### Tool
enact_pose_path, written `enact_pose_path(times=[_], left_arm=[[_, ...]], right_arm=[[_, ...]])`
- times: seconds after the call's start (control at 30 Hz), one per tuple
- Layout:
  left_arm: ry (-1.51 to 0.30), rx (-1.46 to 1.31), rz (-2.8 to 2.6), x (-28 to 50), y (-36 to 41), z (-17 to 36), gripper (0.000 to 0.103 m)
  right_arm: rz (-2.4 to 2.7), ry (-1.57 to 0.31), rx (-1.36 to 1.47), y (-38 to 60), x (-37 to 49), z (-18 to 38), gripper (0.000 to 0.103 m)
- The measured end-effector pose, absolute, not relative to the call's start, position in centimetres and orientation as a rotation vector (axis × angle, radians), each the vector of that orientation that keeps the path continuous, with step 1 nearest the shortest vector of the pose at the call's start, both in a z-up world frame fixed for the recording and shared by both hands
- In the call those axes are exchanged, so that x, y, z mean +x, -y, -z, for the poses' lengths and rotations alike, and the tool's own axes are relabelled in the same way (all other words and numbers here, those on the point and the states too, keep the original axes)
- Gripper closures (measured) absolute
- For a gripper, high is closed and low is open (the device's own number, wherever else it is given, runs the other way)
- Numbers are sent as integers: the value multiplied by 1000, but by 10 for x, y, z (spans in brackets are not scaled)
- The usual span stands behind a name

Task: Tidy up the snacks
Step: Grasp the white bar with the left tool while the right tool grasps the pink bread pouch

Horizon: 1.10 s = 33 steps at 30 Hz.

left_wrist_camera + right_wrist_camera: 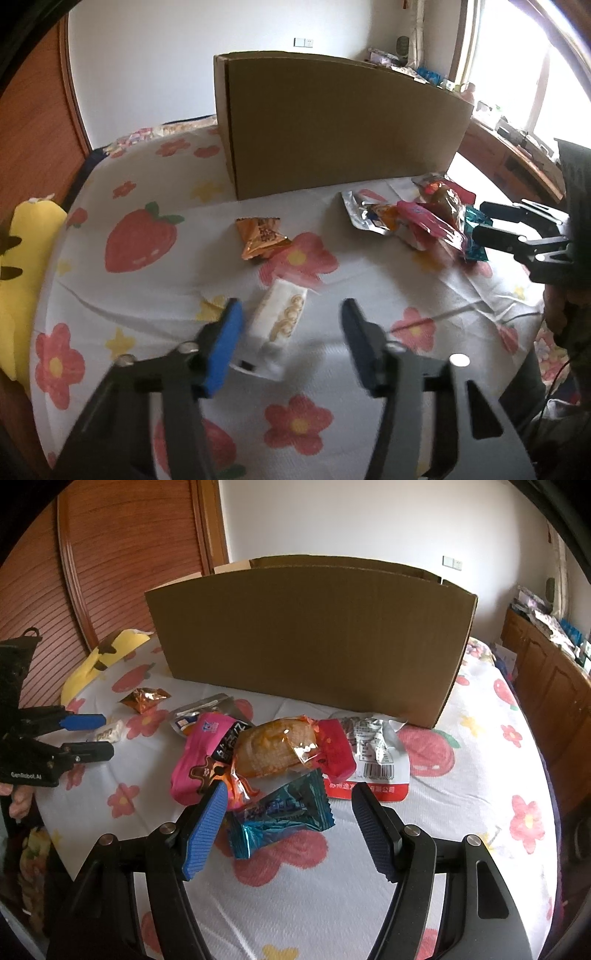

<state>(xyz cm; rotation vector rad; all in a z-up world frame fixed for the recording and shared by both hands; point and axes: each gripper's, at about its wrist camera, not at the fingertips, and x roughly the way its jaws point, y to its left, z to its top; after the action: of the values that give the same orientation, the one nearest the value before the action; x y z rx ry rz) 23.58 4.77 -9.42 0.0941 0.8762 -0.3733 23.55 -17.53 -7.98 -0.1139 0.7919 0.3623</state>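
Observation:
My left gripper [291, 308] is open, its jaws either side of a white snack packet [277, 325] on the flowered bed sheet [147, 280]. An orange packet [260, 238] lies beyond it. My right gripper [290, 794] is open just short of a teal candy wrapper [280, 812]. Behind that lie a pink packet [201, 753], a clear-wrapped orange cake [273, 751], a red packet [334, 749] and a silver-and-red pouch [376, 760]. A brown cardboard box [310, 638] stands behind the pile; its inside is hidden. The same pile [424, 218] shows in the left wrist view.
A yellow plush toy [22, 266] lies at the bed's left edge by a wooden louvred wardrobe [122, 554]. A wooden cabinet [546, 675] with clutter on top runs along the right under a window. The left gripper [99, 734] shows at the right wrist view's left edge.

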Motion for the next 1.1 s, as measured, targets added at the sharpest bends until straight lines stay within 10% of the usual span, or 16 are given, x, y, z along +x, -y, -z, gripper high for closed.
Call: enact_pose_path(times=[0.17,1.1], left_arm=[[-853,120,359,231,-45,94,83],[-808,57,374,225,-52,102,83]], right_arm=[[-407,-795,-68,168,230,69,32],[-368,-902,63,161,281,72,28]])
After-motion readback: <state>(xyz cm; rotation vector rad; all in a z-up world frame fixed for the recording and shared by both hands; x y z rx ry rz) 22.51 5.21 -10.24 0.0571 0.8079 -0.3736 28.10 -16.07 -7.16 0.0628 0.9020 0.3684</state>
